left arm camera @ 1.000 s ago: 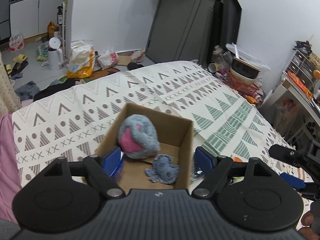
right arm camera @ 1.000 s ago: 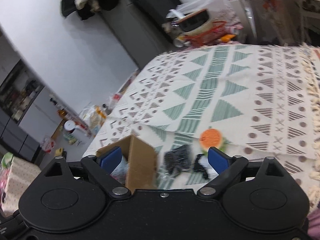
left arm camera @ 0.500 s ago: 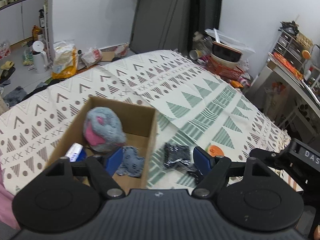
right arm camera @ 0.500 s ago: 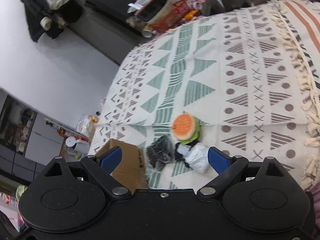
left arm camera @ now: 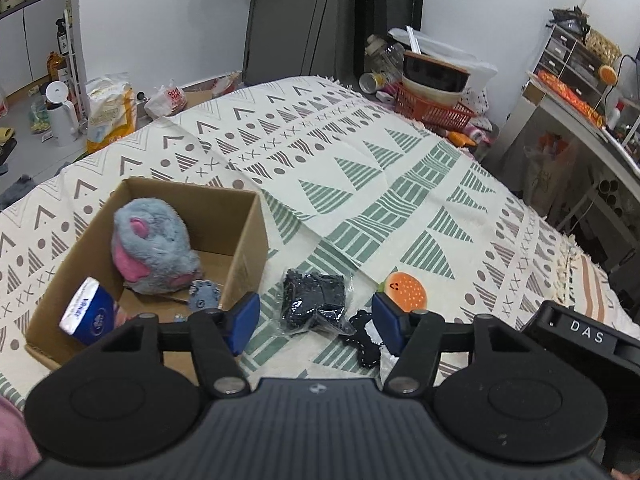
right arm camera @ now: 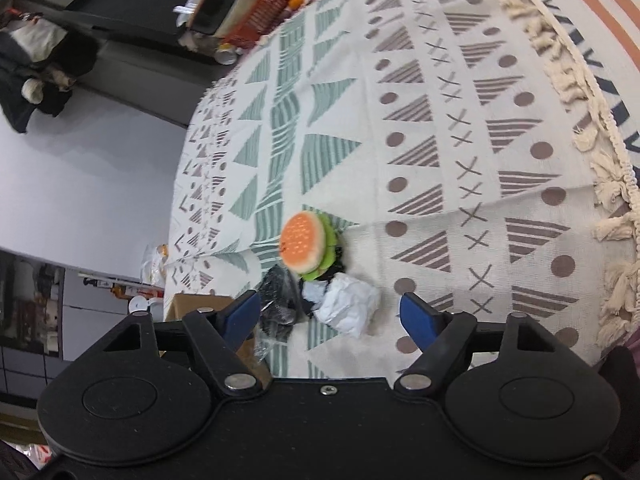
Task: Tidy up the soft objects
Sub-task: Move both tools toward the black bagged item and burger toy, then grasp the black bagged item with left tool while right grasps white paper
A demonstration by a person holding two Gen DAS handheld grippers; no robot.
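A cardboard box (left arm camera: 244,240) sits on the patterned blanket and holds a grey-and-pink plush (left arm camera: 152,248), a small grey-blue plush (left arm camera: 204,294) and a blue tissue pack (left arm camera: 90,312). Right of the box lie a black bundle in clear wrap (left arm camera: 314,296), a black lacy piece (left arm camera: 364,338) and an orange burger toy (left arm camera: 406,292). My left gripper (left arm camera: 316,318) hovers open just above the black bundle. My right gripper (right arm camera: 334,314) is open, with a crumpled white item (right arm camera: 348,306) between its fingers, untouched. The burger toy (right arm camera: 304,246) lies just beyond it, the black bundle (right arm camera: 276,300) to the left.
The blanket (left arm camera: 360,152) spreads far and right, with a tasselled fringe (right arm camera: 592,120) at the right. An orange basket with bowls (left arm camera: 434,98) stands past the far edge. Bags and bottles litter the floor (left arm camera: 108,108) at the left. The other gripper's black body (left arm camera: 580,344) sits at lower right.
My left gripper has swung right, from over the box to over the black bundle. My right gripper has moved closer to the white item and burger toy, which now sit nearer its fingers.
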